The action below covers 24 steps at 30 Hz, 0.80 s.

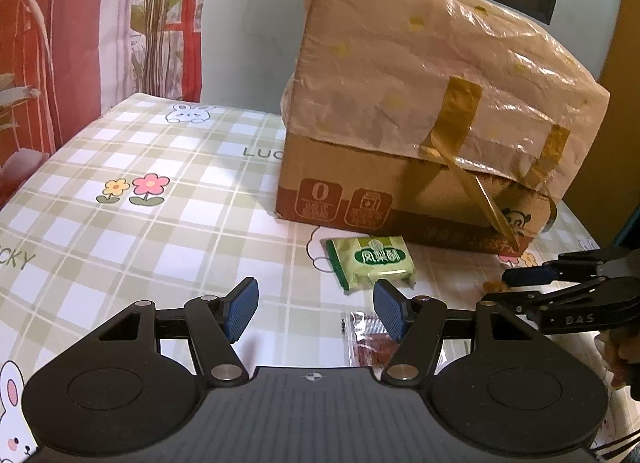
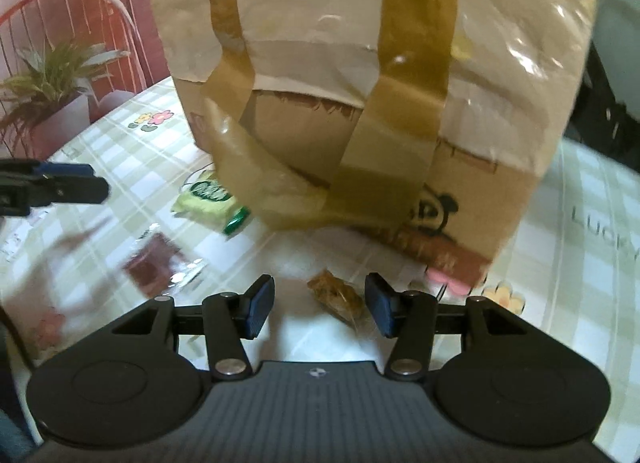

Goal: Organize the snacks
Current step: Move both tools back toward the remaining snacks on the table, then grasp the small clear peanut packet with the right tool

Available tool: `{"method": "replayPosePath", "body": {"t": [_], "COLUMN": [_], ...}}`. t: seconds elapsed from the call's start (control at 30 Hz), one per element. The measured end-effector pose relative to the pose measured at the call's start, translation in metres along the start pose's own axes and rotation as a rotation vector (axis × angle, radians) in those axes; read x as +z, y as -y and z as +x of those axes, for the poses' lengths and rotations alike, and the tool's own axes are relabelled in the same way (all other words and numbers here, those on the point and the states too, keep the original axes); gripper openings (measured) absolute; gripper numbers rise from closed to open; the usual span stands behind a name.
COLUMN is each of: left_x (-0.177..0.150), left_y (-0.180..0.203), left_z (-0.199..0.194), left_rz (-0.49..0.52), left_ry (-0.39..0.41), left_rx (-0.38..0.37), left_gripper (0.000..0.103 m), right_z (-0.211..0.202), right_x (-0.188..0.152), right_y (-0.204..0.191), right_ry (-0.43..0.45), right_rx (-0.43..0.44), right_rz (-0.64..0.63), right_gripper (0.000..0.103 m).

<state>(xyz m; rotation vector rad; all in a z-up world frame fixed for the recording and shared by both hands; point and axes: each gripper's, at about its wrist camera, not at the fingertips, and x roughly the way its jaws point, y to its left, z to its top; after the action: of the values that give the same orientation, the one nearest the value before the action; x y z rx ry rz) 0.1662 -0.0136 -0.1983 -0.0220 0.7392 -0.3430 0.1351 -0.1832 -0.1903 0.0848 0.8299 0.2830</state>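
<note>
A green pineapple-cake packet (image 1: 370, 263) lies on the checked tablecloth in front of a cardboard box (image 1: 420, 191); it also shows in the right wrist view (image 2: 208, 203). A clear packet of red-brown snack (image 1: 370, 339) lies just behind my left gripper's right finger; it also shows in the right wrist view (image 2: 158, 263). My left gripper (image 1: 316, 313) is open and empty above the cloth. A small brown wrapped snack (image 2: 340, 297) lies between the open fingers of my right gripper (image 2: 320, 309), close to the right finger, not clamped. The right gripper shows in the left wrist view (image 1: 500, 285).
The cardboard box (image 2: 360, 123) is wrapped on top in plastic held by brown tape and stands at the table's back. A potted plant (image 2: 52, 95) and a red chair (image 1: 24, 63) stand beyond the table's left edge.
</note>
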Motion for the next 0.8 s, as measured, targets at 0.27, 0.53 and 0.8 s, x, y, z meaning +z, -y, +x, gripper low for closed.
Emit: {"method": "replayPosePath", "body": {"t": [0.27, 0.53, 0.8], "left_x": [-0.005, -0.008, -0.014], "left_y": [0.0, 0.004, 0.004], "left_z": [-0.002, 0.002, 0.004], "left_rz": [0.005, 0.015, 0.022], "left_ry": [-0.011, -0.029, -0.058], "left_rx": [-0.004, -0.015, -0.047], "left_gripper": [0.066, 0.066, 0.066], "right_z": [-0.01, -0.01, 0.0], "right_x": [0.0, -0.006, -0.007], "right_y": [-0.014, -0.011, 0.0], "right_ry": [0.019, -0.012, 0.01], "right_rx": [-0.009, -0.041, 0.016], "right_rz": [-0.085, -0.263, -0.217], "right_gripper": [0.057, 0.057, 0.037]}}
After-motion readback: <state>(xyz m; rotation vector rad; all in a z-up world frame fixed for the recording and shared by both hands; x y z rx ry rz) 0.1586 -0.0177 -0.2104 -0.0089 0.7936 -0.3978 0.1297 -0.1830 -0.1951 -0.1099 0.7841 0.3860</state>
